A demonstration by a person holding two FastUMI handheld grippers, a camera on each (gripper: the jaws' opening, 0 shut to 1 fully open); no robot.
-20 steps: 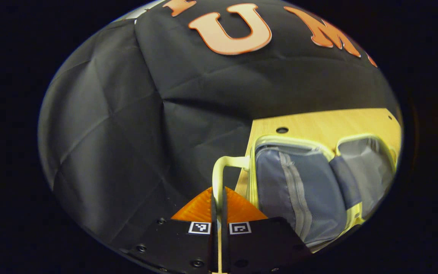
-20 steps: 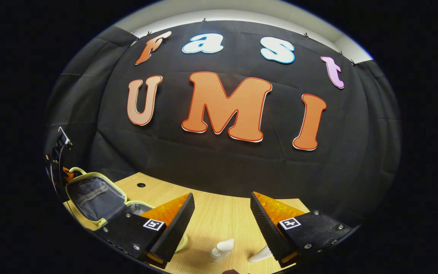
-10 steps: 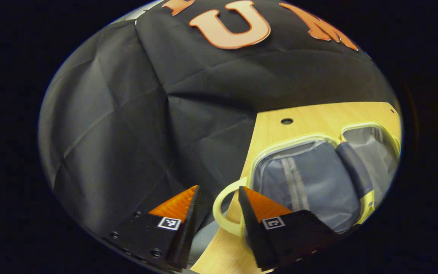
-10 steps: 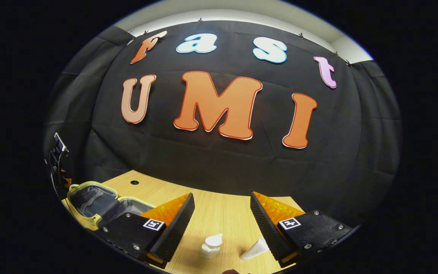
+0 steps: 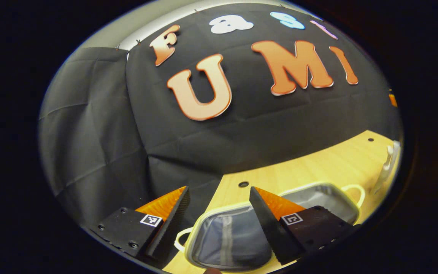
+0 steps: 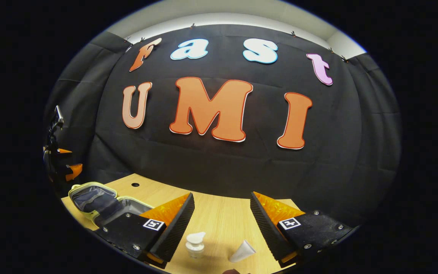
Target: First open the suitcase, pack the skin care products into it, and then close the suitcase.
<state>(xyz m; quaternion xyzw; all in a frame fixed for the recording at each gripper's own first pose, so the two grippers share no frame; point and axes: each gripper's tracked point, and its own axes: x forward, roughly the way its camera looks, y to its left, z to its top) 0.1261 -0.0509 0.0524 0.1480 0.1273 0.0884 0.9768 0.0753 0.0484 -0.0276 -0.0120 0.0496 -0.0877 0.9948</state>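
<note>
With both my left gripper point(image 5: 219, 213) and right gripper point(image 6: 222, 219) spread wide and empty, the suitcase point(image 6: 101, 201) lay open at the wooden table's point(image 6: 219, 217) left edge, while a small bottle point(image 6: 195, 242) and a white tube point(image 6: 243, 252) stood near its front edge.

Left gripper view: the right finger point(image 5: 268, 224) covers the middle of the open suitcase point(image 5: 226, 239); the lower rim is cut off by the edge. A white bottle point(image 5: 384, 167) at the right edge is blurred.

Right gripper view: the left finger point(image 6: 173, 224) hides the near half of the suitcase point(image 6: 93, 199). Tube point(image 6: 243, 252): lower end cut off.
</note>
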